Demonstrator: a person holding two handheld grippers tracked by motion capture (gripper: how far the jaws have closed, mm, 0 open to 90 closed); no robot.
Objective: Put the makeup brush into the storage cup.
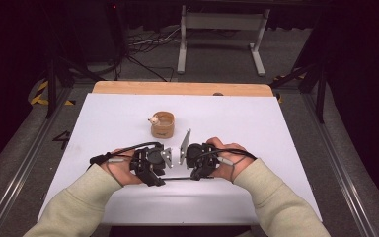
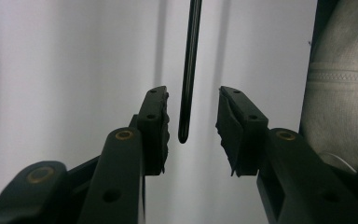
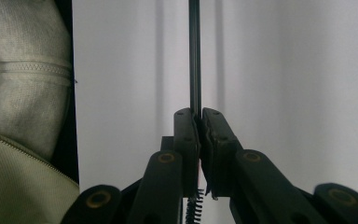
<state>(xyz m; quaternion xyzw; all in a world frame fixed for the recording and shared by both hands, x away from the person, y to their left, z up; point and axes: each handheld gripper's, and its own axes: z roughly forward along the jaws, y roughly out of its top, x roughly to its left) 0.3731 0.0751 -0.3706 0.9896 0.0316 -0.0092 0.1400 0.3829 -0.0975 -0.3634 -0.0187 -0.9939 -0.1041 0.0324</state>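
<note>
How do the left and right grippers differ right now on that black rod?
The right gripper is shut on the rod; the left gripper is open, with gaps either side of the rod's tip. The right grips partway along the rod; the left sits at its free end. Both lie low over the white table, facing each other.

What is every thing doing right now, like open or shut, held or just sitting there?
Thin black rod: held at one end by the right gripper, its free end between the left gripper's jaws, untouched.
Right gripper: shut on the rod.
Left gripper: open, pads clear of the rod.
Wooden cup: upright on the table, apart from both grippers, a small pale thing at its rim.
</note>
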